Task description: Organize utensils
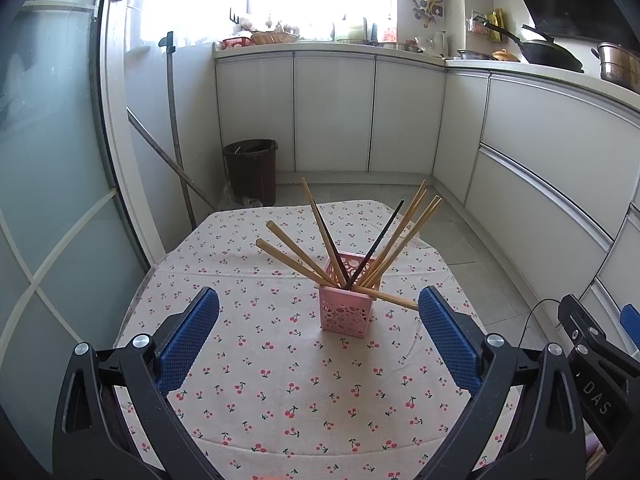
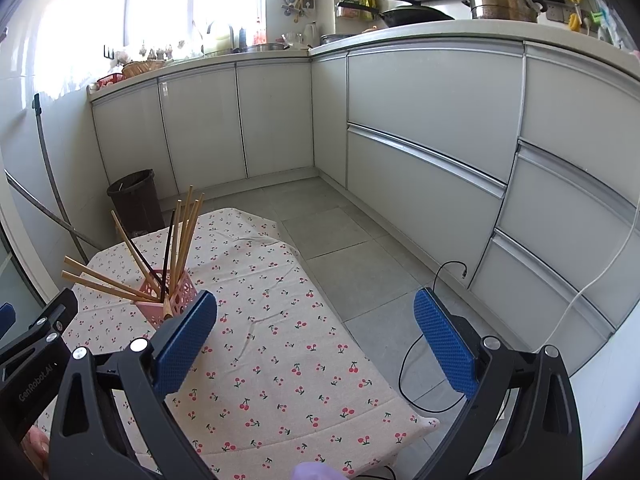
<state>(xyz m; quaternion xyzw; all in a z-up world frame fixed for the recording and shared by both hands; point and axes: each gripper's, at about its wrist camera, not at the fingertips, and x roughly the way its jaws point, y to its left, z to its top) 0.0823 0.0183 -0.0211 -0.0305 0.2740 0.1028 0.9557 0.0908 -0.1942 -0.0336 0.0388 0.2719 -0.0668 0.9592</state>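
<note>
A pink perforated holder [image 1: 346, 312] stands on the cherry-print tablecloth [image 1: 280, 380]. Several wooden chopsticks [image 1: 402, 232] and dark ones [image 1: 380, 242] fan out of it. One wooden chopstick [image 1: 394, 301] lies across its rim toward the right finger. My left gripper [image 1: 319, 312] is open and empty, just short of the holder. In the right wrist view the holder [image 2: 170, 298] stands at the left behind my left finger [image 2: 184, 344]. My right gripper [image 2: 315, 322] is open and empty, over the table's right edge.
A dark bin [image 1: 252, 170] and a mop handle [image 1: 176, 128] stand beyond the table's far left. Grey cabinets [image 2: 420, 128] run along the back and right. A black cable [image 2: 416, 360] lies on the tiled floor right of the table.
</note>
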